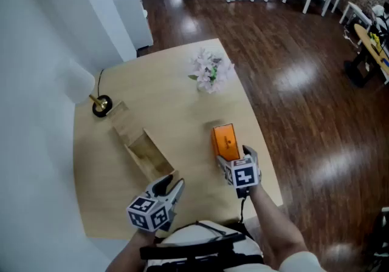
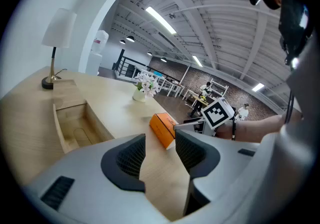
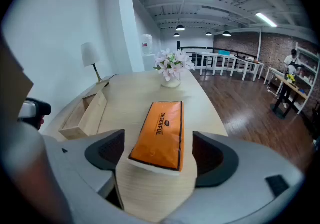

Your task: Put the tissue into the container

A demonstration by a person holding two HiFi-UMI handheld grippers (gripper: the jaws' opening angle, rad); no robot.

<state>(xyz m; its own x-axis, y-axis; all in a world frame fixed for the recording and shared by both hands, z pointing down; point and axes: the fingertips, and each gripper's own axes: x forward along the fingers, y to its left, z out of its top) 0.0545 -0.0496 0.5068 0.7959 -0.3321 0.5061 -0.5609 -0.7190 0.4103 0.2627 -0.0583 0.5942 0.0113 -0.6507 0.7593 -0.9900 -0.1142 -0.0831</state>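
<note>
Directly ahead, the orange tissue pack (image 3: pixel 160 135) is laid lengthwise on the table (image 1: pixel 176 91), its near end flanked but not pressed by the wide-open right gripper (image 3: pixel 159 155), with the wooden container (image 3: pixel 95 113) left of it, nearer the empty, open left gripper (image 2: pixel 160 153).

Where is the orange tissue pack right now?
In the head view the orange tissue pack lies on the right side of the table, right of the wooden box, its near end inside the open right claw.

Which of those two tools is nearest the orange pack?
The right tool: the orange tissue pack lies between its open jaws, ungripped. The left tool points at bare table.
</note>
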